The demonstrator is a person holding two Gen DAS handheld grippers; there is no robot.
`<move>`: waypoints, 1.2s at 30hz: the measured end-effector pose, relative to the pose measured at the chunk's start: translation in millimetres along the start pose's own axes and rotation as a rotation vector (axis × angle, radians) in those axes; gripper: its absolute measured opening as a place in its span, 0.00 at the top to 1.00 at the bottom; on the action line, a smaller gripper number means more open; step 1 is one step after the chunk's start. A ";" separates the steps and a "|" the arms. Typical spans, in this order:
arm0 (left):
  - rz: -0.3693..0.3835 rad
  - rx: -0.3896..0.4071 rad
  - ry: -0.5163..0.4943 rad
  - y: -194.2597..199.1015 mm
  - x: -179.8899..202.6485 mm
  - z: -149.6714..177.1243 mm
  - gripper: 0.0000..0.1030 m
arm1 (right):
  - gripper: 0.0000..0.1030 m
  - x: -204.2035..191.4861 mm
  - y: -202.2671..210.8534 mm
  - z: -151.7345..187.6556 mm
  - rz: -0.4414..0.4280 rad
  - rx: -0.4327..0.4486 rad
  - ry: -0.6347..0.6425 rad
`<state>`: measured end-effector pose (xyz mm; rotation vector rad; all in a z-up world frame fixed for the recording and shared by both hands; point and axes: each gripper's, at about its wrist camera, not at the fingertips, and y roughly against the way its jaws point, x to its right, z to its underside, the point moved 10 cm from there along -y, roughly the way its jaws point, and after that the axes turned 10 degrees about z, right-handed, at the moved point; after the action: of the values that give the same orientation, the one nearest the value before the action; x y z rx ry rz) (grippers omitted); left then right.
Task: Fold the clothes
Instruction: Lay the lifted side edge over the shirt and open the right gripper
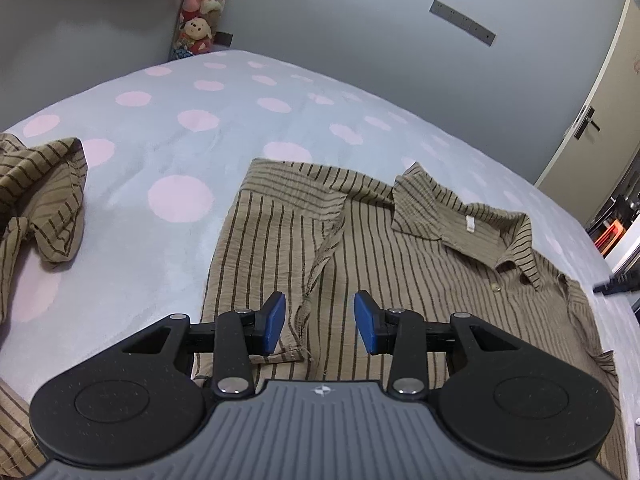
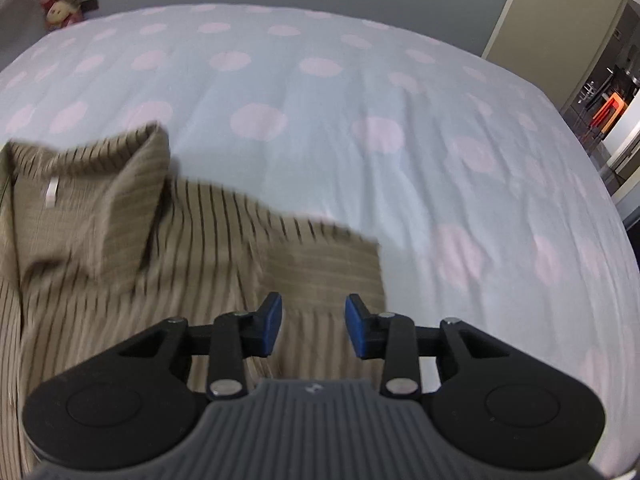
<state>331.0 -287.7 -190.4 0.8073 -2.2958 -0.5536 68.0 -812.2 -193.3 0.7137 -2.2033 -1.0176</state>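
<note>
2 striped garments: 1 shirt point(image 1: 400, 264), 1 crumpled piece point(image 1: 44, 200); 2 grippers, 4 blue fingers point(image 1: 276, 320).

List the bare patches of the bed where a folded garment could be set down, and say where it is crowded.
Bare sheet lies beyond and right of the striped shirt, toward the door. A narrower strip separates the shirt from the crumpled striped garment. The near edge is crowded with cloth.

We see soft, even indoor light with faint shadows and no glare. The left wrist view is sharp; the right wrist view smears the striped shirt point(image 2: 120, 248) with motion blur. Both fisheye pictures bend the bedspread point(image 1: 180, 128) and darken at the corners.
</note>
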 end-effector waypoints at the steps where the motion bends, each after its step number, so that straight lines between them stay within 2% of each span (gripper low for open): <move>1: 0.003 0.006 0.000 2.7 1.3 -1.3 0.65 | 0.65 6.3 2.8 11.5 0.007 -0.007 0.005; 2: 0.005 0.012 -0.001 5.4 2.6 -2.6 0.65 | 0.65 12.4 5.4 23.1 0.012 -0.013 0.008; 5: 0.012 0.025 -0.005 12.7 7.2 -5.0 0.65 | 0.81 29.2 9.5 61.4 0.010 -0.040 -0.013; 13: 0.005 0.023 -0.009 16.2 6.8 -5.1 0.65 | 0.84 30.4 -11.3 147.1 -0.038 -0.141 -0.036; 17: 0.001 -0.001 -0.001 8.1 1.5 -2.6 0.65 | 0.85 31.6 -15.3 163.1 -0.040 -0.101 -0.080; 20: 0.006 -0.026 -0.013 0.7 2.5 -0.9 0.65 | 0.85 26.9 -13.7 160.7 -0.014 -0.111 -0.056; 23: -0.007 -0.045 -0.050 -0.3 6.1 1.4 0.64 | 0.84 26.3 2.0 154.2 -0.011 -0.087 -0.051; 30: -0.024 -0.121 -0.086 -0.2 14.0 14.3 0.61 | 0.83 44.2 54.2 193.4 -0.053 -0.067 -0.135; 36: -0.031 -0.187 -0.132 -1.4 28.5 30.0 0.61 | 0.78 66.4 101.0 278.9 -0.079 -0.151 -0.228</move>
<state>293.7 -302.6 -200.3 0.7355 -2.3110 -0.8441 -195.6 -668.1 -239.3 0.6477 -2.2722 -1.3482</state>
